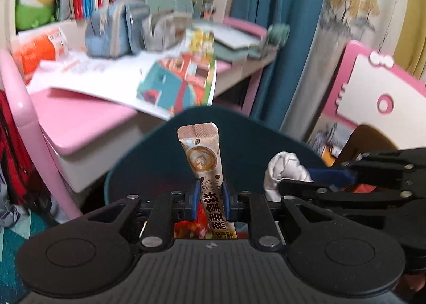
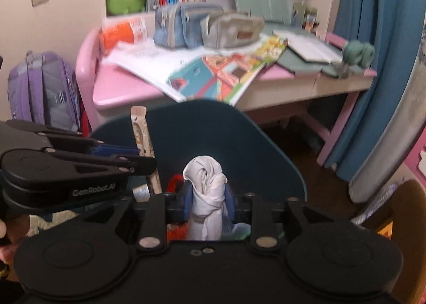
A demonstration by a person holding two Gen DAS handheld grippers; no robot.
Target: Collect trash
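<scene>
Above teal bin (image 1: 149, 160), glossy sachet (image 1: 202, 155), crumpled tissue (image 2: 206, 189)

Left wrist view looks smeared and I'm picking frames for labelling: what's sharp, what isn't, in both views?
Left wrist view: coffee sachet and left gripper sharp, desk motion-blurred. Right wrist view: crumpled tissue and right gripper clear, desk clutter mildly soft; both fisheye-bent.
</scene>
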